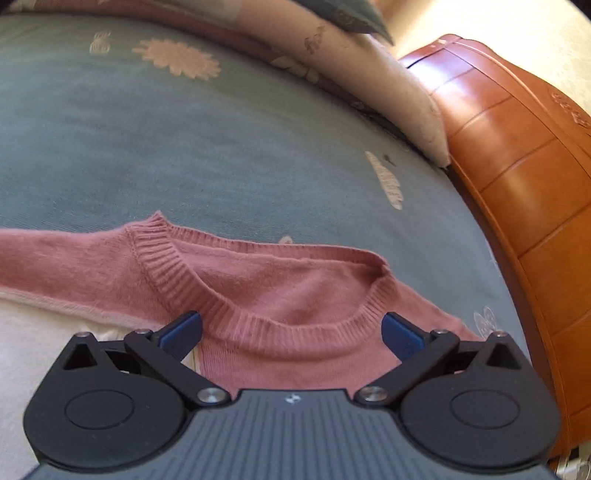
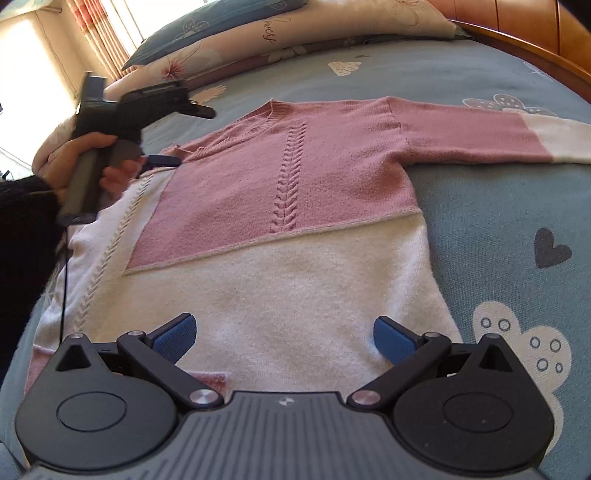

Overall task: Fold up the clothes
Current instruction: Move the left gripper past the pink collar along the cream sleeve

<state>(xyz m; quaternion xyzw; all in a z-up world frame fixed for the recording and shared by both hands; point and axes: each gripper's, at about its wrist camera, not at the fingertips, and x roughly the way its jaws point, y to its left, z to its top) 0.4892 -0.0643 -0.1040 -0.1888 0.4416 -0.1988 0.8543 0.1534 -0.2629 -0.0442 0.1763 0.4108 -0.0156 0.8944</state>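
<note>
Bed (image 2: pixel 480 192): blue-grey floral cover, pillows (image 2: pixel 332 26) at head.
Sweater (image 2: pixel 280 229): pink-and-white, flat on bed, 1 sleeve outstretched.
Left gripper (image 1: pixel 291 330): fingers spread over neckline (image 1: pixel 258 325), gripping nothing.
Right gripper (image 2: pixel 284 338): fingers spread above white hem area, empty.

the sweater (image 2: pixel 280 206) was dusty pink across its upper part and cream white below, a braided cable pattern running down the middle of the pink and another down the white at the left of the frame; its collar (image 1: pixel 258 317) was ribbed pink. the sleeve (image 2: pixel 480 136) at the upper right went pink, then white at the cuff. the bedspread (image 2: pixel 498 206) was grey-blue with pale flowers and a dark heart. the pillows (image 2: pixel 332 22) at the top were cream with pink blossoms. the headboard (image 1: pixel 517 177) was glossy orange-brown wood. the right gripper (image 2: pixel 284 338) was black with blue pads, as was the left gripper (image 1: pixel 291 330).
</note>
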